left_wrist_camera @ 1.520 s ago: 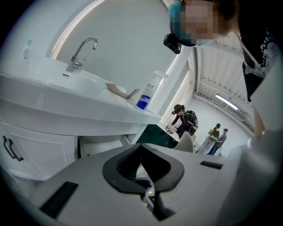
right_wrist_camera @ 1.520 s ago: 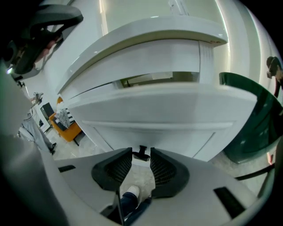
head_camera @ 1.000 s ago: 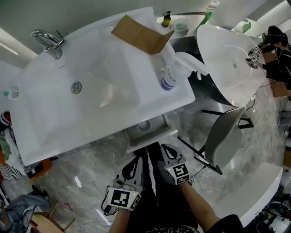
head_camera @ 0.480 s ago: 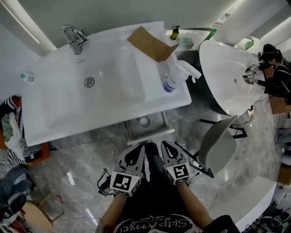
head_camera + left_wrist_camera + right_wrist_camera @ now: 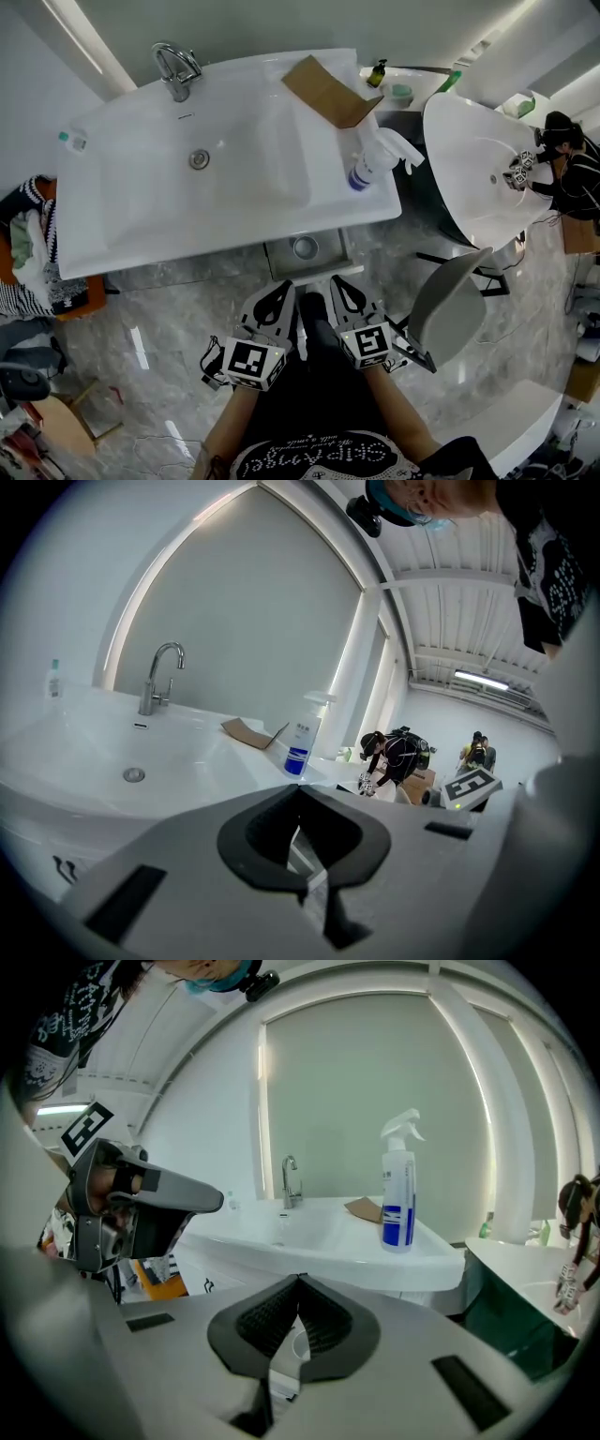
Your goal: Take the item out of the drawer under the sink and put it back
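Under the white sink (image 5: pixel 141 216), an open drawer (image 5: pixel 325 251) overhangs marbled floor (image 5: pixel 159 319).

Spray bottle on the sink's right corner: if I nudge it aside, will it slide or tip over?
It would probably tip: the spray bottle is tall and narrow, with a trigger head up top. The glossy white sink top looks smooth, so a push low on the body may slide it instead. It stands near the right edge, so either way it could go off.

Black shirt (image 5: pixel 309 459) with white lettering. The left gripper (image 5: pixel 280 291) and right gripper (image 5: pixel 338 284) are pale grey, black-padded, each topped by a black-and-white marker cube (image 5: pixel 251 363).
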